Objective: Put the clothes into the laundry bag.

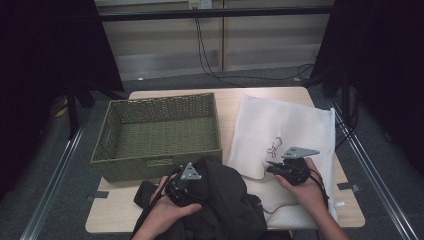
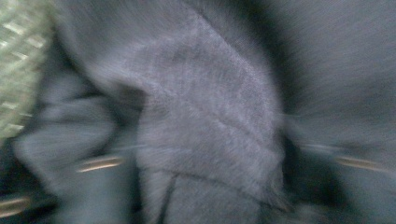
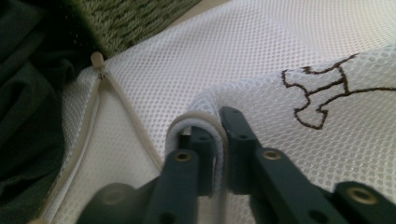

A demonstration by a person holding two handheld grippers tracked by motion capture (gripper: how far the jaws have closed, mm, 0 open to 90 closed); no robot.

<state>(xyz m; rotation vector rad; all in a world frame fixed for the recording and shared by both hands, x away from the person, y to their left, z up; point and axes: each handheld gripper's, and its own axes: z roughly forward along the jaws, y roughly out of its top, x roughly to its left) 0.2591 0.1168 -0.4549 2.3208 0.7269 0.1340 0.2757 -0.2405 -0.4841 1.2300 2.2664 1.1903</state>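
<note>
Gripping now: my right gripper [image 3: 219, 140] has its jaws closed tight on a fold of the white mesh laundry bag [image 1: 285, 135], pinching the bag's taped edge between the pads.
Right hand [image 1: 306, 192]: near edge of the table [image 1: 107, 220], on the bag's near part, right of the dark garment.
Left gripper [image 1: 186, 184]: sitting on top of the dark garment [image 1: 225, 205], my left hand [image 1: 165, 212] behind it; the left gripper view is a blur of grey-black cloth [image 2: 205, 116], so I cannot tell how wide my jaws stand or whether they have any cloth.
Dark garment: heaped at the table's near edge, just left of the bag, touching the basket's near wall.
Zipper: the bag's pale zip tape [image 3: 126, 112] runs beside my right jaws, its pull [image 3: 97, 59] lying close to the garment's edge.
Embroidery: brown stitched figure [image 3: 322, 93] on the mesh, just beyond my right jaws.
Mesh bag: spread flat, reaching from the near edge to the far right of the table, right of the basket.
Basket: green woven basket [image 1: 160, 162], beyond the garment, left of the bag.
</note>
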